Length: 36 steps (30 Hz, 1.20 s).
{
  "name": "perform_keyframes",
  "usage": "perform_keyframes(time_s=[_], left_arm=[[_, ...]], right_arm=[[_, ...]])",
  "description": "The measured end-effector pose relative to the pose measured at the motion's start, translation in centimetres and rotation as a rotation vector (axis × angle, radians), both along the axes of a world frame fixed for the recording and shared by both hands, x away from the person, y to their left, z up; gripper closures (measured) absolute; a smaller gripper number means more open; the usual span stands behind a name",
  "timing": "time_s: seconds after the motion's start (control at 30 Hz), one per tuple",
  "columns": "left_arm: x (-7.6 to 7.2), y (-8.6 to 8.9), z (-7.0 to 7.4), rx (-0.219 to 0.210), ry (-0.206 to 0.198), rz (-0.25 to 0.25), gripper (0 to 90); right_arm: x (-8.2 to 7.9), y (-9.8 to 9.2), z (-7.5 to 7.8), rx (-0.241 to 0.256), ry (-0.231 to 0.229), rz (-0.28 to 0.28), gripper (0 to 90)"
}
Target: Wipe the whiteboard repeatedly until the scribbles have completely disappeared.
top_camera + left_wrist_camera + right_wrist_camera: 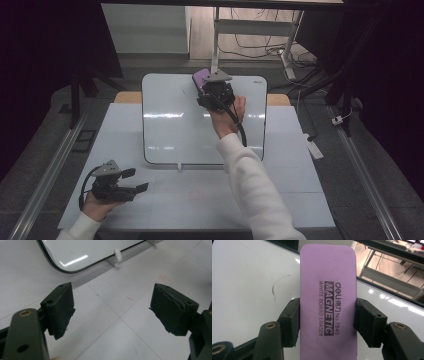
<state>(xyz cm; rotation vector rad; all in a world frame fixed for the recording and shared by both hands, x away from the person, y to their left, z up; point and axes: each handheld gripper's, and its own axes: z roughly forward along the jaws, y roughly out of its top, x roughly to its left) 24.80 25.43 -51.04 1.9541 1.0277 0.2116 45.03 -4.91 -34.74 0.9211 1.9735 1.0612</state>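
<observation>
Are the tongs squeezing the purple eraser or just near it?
Squeezing it. The right tongs have both jaws pressed flat against the sides of the purple eraser, holding it over the whiteboard.

My right gripper (pixel 327 315) clamps a flat, round-cornered purple foam whiteboard eraser (pixel 328 290) by its long edges, printed face up, reading "deli MAGNETIC WHITE BOARD ERASER No.7840" along its length. The eraser (pixel 200 78) sits over the far edge of the glossy white rectangular whiteboard with rounded corners and a dark rim (pixel 170 130), which lies flat on the table. A thin curved dark pen mark (pixel 277 286) remains on the whiteboard (pixel 242 285), just left of the eraser as I look along my jaws.
</observation>
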Motion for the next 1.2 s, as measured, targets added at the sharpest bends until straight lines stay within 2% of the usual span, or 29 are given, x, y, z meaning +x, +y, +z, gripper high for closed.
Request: perform_keyframes(time_s=[0.07,0.1,0.17,0.4,0.43,0.5,0.53,0.63,0.7,0.73,0.97,1.0,1.03,1.2], left_arm=[[0.0,0.0,0.0,0.001,0.001,0.000,20.3],[0.0,0.0,0.0,0.002,0.001,0.000,20.3],[0.0,-0.1,0.0,0.003,0.001,-0.001,20.3],[0.0,0.0,0.0,0.003,0.000,0.003,20.3],[0.1,0.1,0.0,0.003,0.001,0.002,20.3],[0.1,0.1,0.0,0.002,0.001,0.003,20.3],[0.1,0.1,0.0,0.002,0.002,0.002,20.3],[0.0,0.1,0.0,0.005,0.000,0.001,20.3],[0.0,0.1,0.0,0.002,0.000,0.000,20.3],[0.0,0.1,0.0,0.002,0.000,0.000,20.3],[0.1,0.0,-0.1,0.006,0.005,0.003,20.3],[0.1,0.0,0.0,0.006,0.005,0.002,20.3],[0.1,0.1,0.0,0.008,0.003,0.002,20.3],[0.1,0.0,-0.1,0.006,0.007,0.005,20.3]], right_arm=[[0.0,0.0,0.0,0.000,0.001,0.000,40.7],[-0.1,0.8,-0.1,-0.021,-0.010,0.007,40.8],[-0.3,1.8,-0.4,-0.024,-0.006,0.032,40.8],[-1.7,6.6,-2.3,-0.055,0.038,0.174,40.8],[-1.7,6.6,-2.3,-0.055,0.038,0.174,40.8],[-2.4,7.4,-3.1,-0.054,0.067,0.222,40.8],[-2.5,7.4,-3.1,-0.057,0.068,0.227,40.8],[-2.4,6.4,-2.9,-0.043,0.083,0.218,40.8],[-2.2,5.8,-2.8,-0.034,0.078,0.202,40.8],[-1.8,4.1,-2.3,-0.004,0.076,0.176,40.8],[-0.5,-2.7,-0.7,0.040,0.035,0.022,40.7],[-0.5,-2.7,-0.7,0.040,0.035,0.022,40.7],[-0.4,-4.2,-0.5,0.030,0.021,-0.018,40.8],[-0.6,-6.2,-0.7,0.033,0.020,-0.053,40.8]])
